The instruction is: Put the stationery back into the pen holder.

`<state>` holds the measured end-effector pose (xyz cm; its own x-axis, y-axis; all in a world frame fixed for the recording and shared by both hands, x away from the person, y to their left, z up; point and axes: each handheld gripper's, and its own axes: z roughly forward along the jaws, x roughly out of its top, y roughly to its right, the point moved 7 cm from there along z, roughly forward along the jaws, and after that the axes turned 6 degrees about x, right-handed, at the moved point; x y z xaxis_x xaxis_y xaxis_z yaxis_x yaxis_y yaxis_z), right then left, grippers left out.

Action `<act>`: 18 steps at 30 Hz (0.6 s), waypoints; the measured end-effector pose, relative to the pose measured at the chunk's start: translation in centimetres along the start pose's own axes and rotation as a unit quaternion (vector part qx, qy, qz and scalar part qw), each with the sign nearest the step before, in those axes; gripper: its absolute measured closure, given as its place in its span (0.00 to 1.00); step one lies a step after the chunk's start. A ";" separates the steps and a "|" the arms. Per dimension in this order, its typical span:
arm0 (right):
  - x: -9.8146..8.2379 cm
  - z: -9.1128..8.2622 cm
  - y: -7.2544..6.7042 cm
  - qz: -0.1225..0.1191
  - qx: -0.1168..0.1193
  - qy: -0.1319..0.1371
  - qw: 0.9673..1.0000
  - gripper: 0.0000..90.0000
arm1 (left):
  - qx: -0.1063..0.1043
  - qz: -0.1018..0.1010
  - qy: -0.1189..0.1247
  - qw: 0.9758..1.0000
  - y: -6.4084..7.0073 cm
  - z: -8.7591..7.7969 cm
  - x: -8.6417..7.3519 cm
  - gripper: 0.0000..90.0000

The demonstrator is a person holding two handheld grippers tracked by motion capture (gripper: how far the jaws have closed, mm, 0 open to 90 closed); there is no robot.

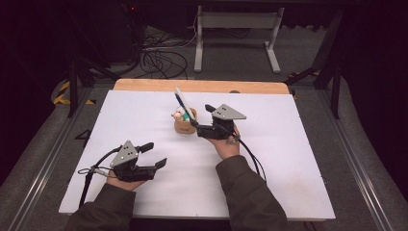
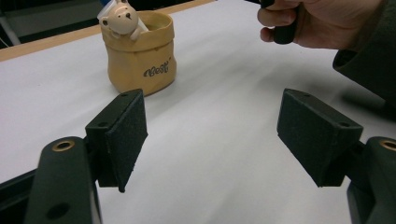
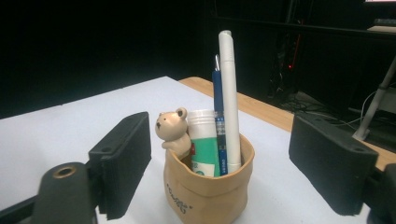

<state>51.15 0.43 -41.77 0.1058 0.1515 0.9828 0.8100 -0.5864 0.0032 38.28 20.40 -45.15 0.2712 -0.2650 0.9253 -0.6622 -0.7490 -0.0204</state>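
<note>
A tan sack-shaped pen pot [image 1: 184, 126] with a little bear figure [image 3: 172, 128] on its rim stands mid-table. It holds a white pen [image 3: 229, 102], a blue pen [image 3: 218, 121] and a green-and-white tube [image 3: 203, 144], all upright. My right gripper [image 1: 201, 115] sits just right of the pot, jaws open and apart from it; in the right gripper view [image 3: 224, 144] the pot [image 3: 208, 186] stands just beyond the two pads. My left gripper [image 1: 155, 154] rests near the front left, open with nothing between its pads [image 2: 123, 140], facing the pot [image 2: 140, 60].
A white board [image 1: 288, 159] covers the table, with a wooden edge [image 1: 202, 85] at the far side. Beyond it the floor holds cables [image 1: 161, 60] and a white stand [image 1: 235, 33]. The hand holding the right gripper [image 2: 322, 23] is at the upper right of the left gripper view.
</note>
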 end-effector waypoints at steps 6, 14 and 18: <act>0.1 -1.1 -0.4 0.002 0.004 0.008 1.000 0.22 | 0.003 0.000 0.007 1.000 -0.2 -0.2 0.1 0.26; -0.1 -2.6 -0.6 0.005 0.005 0.007 1.000 0.17 | 0.004 -0.001 0.010 1.000 -0.3 -0.3 0.2 0.24; -0.1 -3.4 -0.9 0.001 0.004 0.009 1.000 0.16 | 0.002 -0.004 0.012 1.000 -0.3 -0.4 0.3 0.24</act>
<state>48.48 -1.74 -41.21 0.0969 0.1366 0.9859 0.8148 -0.5798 0.0003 38.28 20.73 -44.73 0.2597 -0.2439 0.9344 -0.6573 -0.7535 -0.0140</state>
